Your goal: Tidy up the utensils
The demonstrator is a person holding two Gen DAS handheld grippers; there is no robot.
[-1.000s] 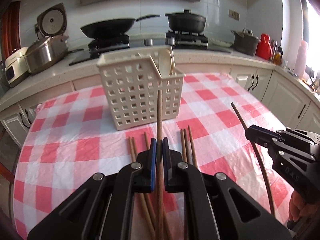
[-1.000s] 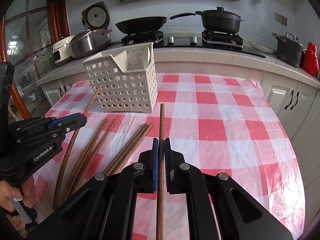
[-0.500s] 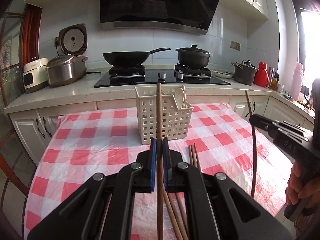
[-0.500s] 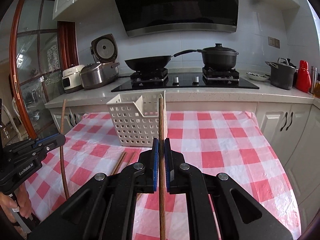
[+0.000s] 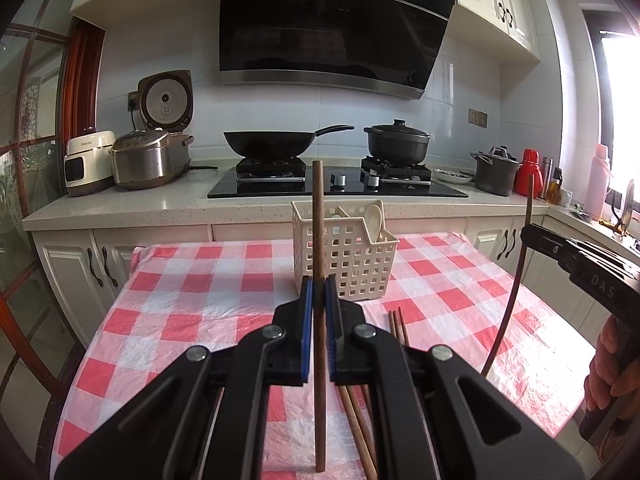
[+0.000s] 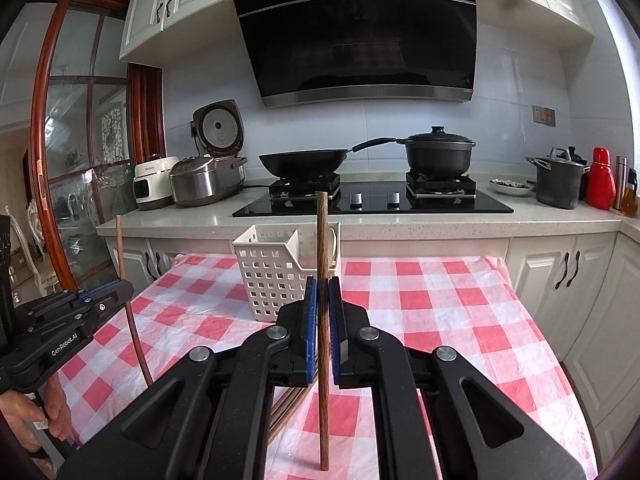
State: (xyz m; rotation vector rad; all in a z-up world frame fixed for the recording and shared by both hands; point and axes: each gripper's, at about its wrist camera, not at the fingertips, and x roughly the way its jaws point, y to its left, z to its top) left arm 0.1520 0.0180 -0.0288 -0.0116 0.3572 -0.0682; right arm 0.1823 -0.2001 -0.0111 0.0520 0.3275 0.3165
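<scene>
Both grippers have lifted since a second ago, carrying their chopsticks upright and well above the checked cloth, so the cooker hood now fills the top of each view. Left gripper (image 5: 319, 300) has its blue-padded fingers pinched narrowly on one brown chopstick (image 5: 318, 240), held vertical. Right gripper (image 6: 323, 304) clamps a second chopstick (image 6: 322, 264) the same way.

Beyond them stands the white perforated basket (image 5: 352, 264), a pale spoon (image 5: 374, 218) leaning in its right-hand compartment. More loose chopsticks (image 5: 398, 322) lie on the red-and-white checked tablecloth (image 5: 192, 308), on the near side of the basket and partly hidden under the left gripper.

Behind the table runs a speckled white countertop (image 5: 132, 208) with a black hob (image 6: 372, 204). A wok (image 5: 272, 144) and a lidded black pot (image 5: 398, 144) sit on the burners. To the left are a steel rice cooker (image 5: 150, 158) with its lid raised and a small white appliance (image 5: 86, 162); to the right, a grey stockpot (image 6: 558, 182) and a red flask (image 6: 600, 180).
</scene>
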